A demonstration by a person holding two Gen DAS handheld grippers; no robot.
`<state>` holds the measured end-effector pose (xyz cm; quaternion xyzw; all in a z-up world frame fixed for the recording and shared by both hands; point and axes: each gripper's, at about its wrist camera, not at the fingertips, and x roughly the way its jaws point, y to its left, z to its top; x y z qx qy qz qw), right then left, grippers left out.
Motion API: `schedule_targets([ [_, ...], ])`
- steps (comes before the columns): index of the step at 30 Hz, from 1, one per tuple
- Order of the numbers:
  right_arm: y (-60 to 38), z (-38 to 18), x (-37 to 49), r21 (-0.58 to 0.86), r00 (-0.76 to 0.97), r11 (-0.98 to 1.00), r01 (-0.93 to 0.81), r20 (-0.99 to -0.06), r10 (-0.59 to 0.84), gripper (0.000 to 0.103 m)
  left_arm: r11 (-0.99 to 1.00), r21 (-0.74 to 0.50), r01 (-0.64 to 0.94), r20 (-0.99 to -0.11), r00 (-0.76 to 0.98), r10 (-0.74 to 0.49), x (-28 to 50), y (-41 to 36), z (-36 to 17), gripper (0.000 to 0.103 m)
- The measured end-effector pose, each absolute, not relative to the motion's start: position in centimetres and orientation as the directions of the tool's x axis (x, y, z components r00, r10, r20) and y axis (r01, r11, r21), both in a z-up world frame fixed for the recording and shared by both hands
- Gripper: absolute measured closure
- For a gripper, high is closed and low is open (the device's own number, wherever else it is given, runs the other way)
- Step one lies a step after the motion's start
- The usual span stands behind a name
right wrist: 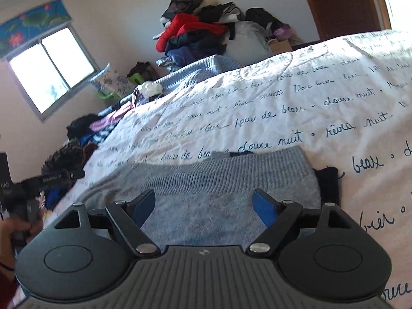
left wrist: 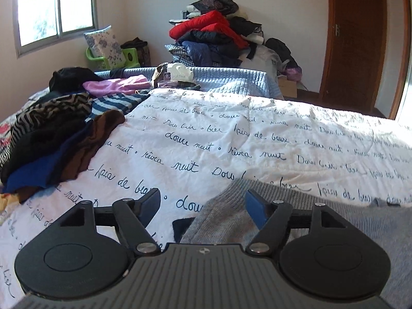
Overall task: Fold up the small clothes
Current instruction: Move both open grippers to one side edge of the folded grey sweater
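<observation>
Daylight from a sliding window (left wrist: pixel 55 10) falls across the bed's white script-printed quilt (left wrist: pixel 257 134). Pale walls (left wrist: pixel 278 7) meet a brown wooden door (left wrist: pixel 352 41) (right side), beyond a floral pillow (left wrist: pixel 105 46) on a green plastic chair (left wrist: pixel 130 58).

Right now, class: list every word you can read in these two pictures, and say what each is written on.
"douce nuit": white bedspread, handwritten script, repeated.
"nuit": same bedspread, repeated.
"de beaux": same bedspread, repeated.
"DAS": black device at left of right view; its other lettering is blurred.
Script farther back on the bedspread: too small to read.

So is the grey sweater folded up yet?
Cannot tell: the grey sweater lies flat on the bedspread, partly hidden; both grippers are open.
</observation>
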<state>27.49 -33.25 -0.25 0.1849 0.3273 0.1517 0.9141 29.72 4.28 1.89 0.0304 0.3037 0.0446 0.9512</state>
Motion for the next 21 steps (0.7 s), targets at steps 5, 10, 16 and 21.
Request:
schedule_targets([
  [5, -30.3, -1.5, 27.5, 0.217, 0.722, 0.967, -0.133, -0.647, 0.245, 0.013, 0.988, 0.151, -0.016, -0.597, 0.796, 0.105, 27.5, 3.2, 0.3, 0.021],
  [10, -29.8, -0.7, 25.3, 0.154, 0.758, 0.983, -0.099, -0.628, 0.174, 0.011, 0.977, 0.214, 0.013, -0.598, 0.792, 0.121, 25.7, 3.0, -1.0, 0.020],
  [16, -28.7, 0.0, 22.4, 0.186, 0.758, 0.971, -0.147, -0.610, 0.232, 0.007, 0.971, 0.237, 0.024, -0.591, 0.797, 0.125, 24.0, 3.4, -1.7, 0.018],
  [21, -27.5, -1.6, 21.4, 0.142, 0.730, 0.975, -0.168, -0.647, 0.220, 0.007, 0.966, 0.256, 0.024, -0.590, 0.796, 0.137, 23.2, 3.6, -2.5, 0.016],
])
